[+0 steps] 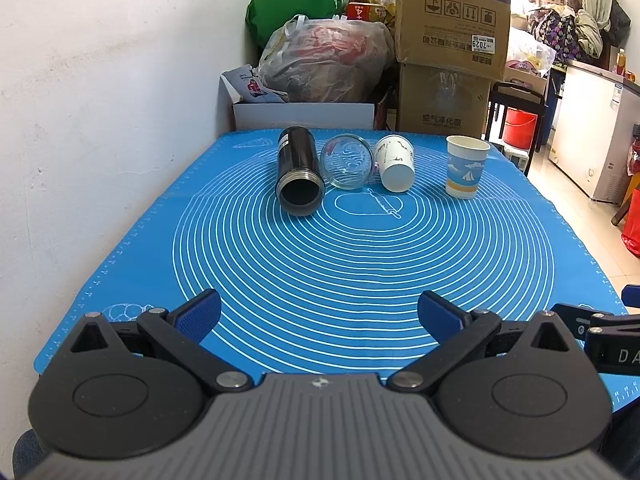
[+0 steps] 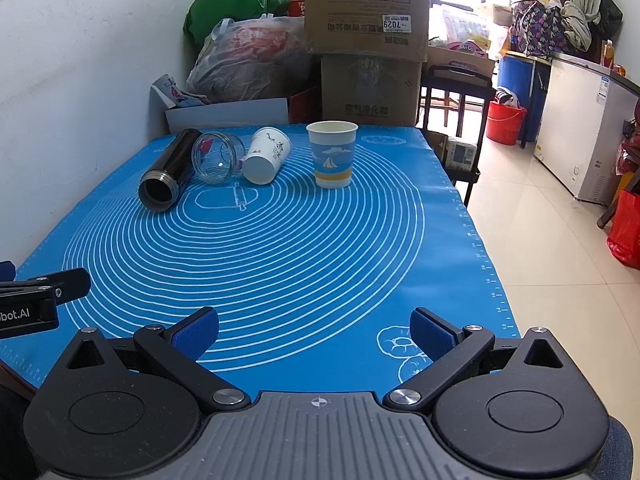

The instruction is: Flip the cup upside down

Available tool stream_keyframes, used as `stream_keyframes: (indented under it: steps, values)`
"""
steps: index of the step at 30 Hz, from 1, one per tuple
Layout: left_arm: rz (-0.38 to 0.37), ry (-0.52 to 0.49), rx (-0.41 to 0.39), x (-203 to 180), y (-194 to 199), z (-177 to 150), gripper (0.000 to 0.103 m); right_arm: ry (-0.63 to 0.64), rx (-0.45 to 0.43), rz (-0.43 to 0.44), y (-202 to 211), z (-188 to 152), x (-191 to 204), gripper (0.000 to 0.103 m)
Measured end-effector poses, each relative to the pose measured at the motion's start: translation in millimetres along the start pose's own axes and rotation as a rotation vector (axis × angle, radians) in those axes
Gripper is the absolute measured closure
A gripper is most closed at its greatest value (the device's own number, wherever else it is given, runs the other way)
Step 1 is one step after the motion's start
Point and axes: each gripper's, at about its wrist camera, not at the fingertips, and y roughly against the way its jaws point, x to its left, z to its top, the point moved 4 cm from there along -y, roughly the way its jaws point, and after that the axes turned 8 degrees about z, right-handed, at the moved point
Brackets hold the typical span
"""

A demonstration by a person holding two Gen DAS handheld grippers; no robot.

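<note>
A blue paper cup with a sailboat print (image 1: 466, 167) stands upright, mouth up, at the far right of the blue mat (image 1: 320, 264); it also shows in the right wrist view (image 2: 332, 154). A black flask (image 1: 298, 170), a clear glass (image 1: 347, 161) and a white paper cup (image 1: 395, 164) lie on their sides to its left; they also show in the right wrist view: flask (image 2: 168, 170), glass (image 2: 218, 157), white cup (image 2: 266, 155). My left gripper (image 1: 319, 314) is open and empty over the mat's near edge. My right gripper (image 2: 314, 330) is open and empty beside it.
A white wall (image 1: 100, 100) borders the table's left side. Stacked cardboard boxes (image 1: 450, 40) and full plastic bags (image 1: 324, 60) stand behind the table. A dark chair (image 2: 452, 112) and a red bucket (image 2: 505, 122) stand on the tiled floor to the right.
</note>
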Motion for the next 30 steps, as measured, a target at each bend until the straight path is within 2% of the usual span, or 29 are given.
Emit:
stream_keyframes:
  steps: [30]
  values:
    - [-0.005,-0.004,0.003,-4.6,0.2,-2.3,0.000,0.001,0.003,0.008,0.0,-0.1,-0.2,0.000]
